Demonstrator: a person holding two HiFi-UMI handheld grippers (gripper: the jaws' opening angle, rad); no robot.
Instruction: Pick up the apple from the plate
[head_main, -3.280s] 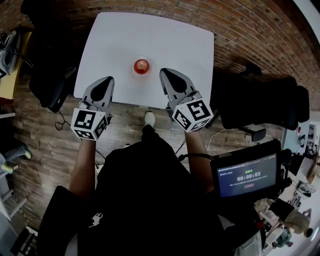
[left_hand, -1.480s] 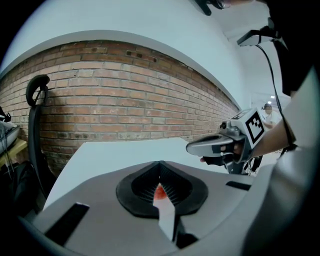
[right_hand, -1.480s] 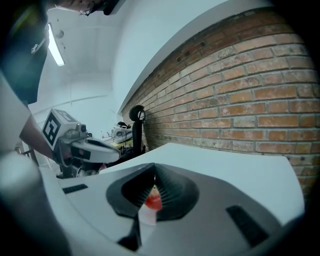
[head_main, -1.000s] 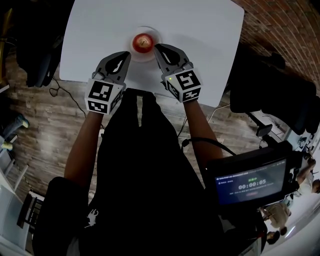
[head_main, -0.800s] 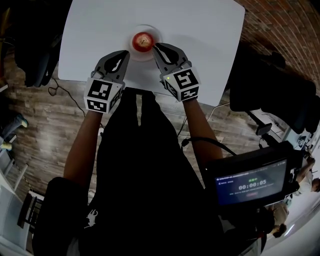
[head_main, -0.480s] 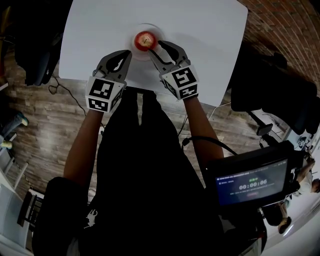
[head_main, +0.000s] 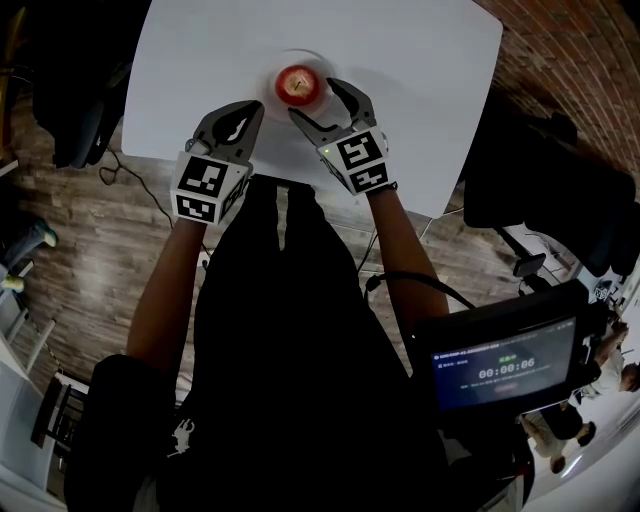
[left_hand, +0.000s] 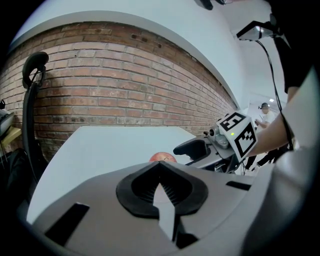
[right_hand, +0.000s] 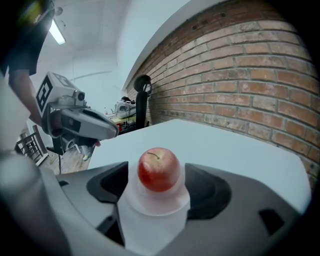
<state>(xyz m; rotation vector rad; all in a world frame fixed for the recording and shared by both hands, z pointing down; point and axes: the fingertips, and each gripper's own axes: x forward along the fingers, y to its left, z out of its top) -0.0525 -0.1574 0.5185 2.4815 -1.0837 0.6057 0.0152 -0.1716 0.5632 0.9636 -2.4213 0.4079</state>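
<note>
A red apple (head_main: 297, 85) sits on a small pale plate (head_main: 312, 60) near the front of the white table (head_main: 410, 60). My right gripper (head_main: 318, 100) is open and its jaws have just been opening. One jaw stands on each side of the plate's near edge, and neither touches the apple. In the right gripper view the apple (right_hand: 158, 169) stands upright on the plate (right_hand: 150, 206), straight ahead between the jaws. My left gripper (head_main: 248, 110) is shut and empty, just left of the plate. From the left gripper view only the top of the apple (left_hand: 163, 158) shows.
The table's front edge (head_main: 290, 184) runs just under both grippers. A dark chair (head_main: 80, 110) stands left of the table and dark seats (head_main: 550, 190) to its right. A small screen (head_main: 500, 365) is at my lower right. A brick wall (left_hand: 115, 95) lies beyond the table.
The right gripper went from shut to open and slid forward, so its jaws now flank the plate and apple. The left gripper has stayed where it was.
</note>
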